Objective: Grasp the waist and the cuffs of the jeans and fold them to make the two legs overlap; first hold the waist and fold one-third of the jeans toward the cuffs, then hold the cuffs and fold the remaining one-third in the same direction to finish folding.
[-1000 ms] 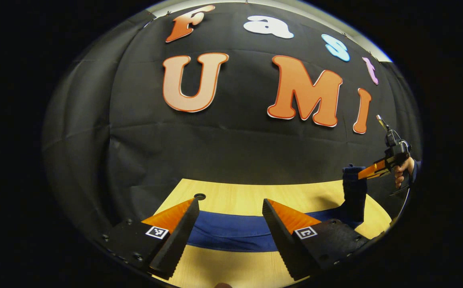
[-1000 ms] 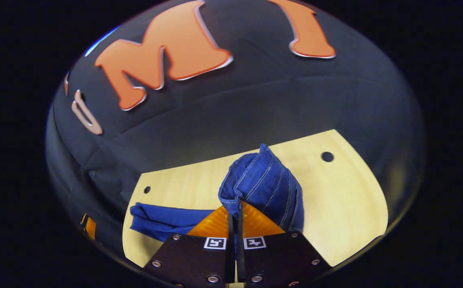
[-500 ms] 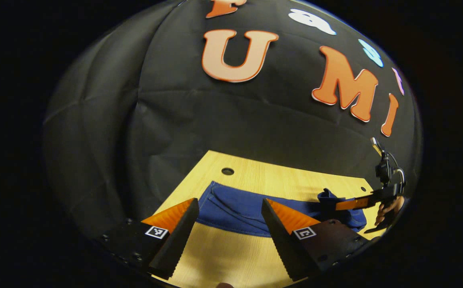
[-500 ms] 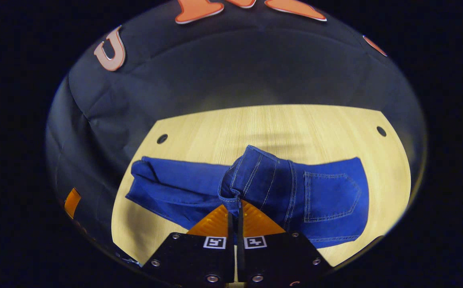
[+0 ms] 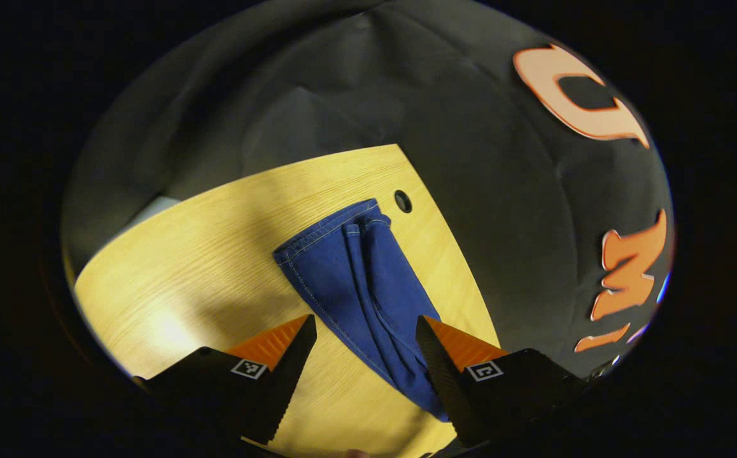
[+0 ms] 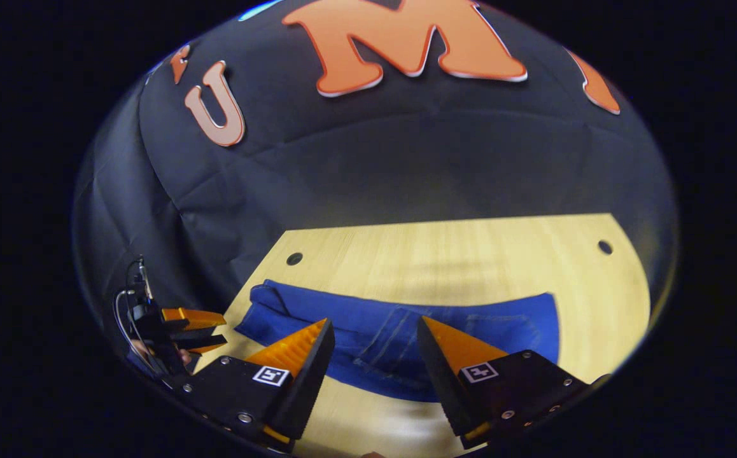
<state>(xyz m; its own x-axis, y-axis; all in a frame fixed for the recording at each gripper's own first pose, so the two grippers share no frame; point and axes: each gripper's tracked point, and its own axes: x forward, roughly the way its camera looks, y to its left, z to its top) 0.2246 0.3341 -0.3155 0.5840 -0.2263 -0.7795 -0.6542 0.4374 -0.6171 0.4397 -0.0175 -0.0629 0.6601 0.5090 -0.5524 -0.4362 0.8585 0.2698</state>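
In the left gripper view, the left gripper (image 5: 362,375) has swung round since half a second ago: its wide-open, empty fingers now look along the jeans (image 5: 356,280), whose cuffs (image 5: 333,219) lie ahead, past the fingertips, flat on the table (image 5: 203,254). That suggests the cuff fold comes next.

In the right gripper view, the right gripper (image 6: 372,375), clamped on the waist half a second ago, now stands wide open and holds nothing. The first third looks laid down. The jeans lie smooth and flat just beyond its fingers, stitching visible between them.
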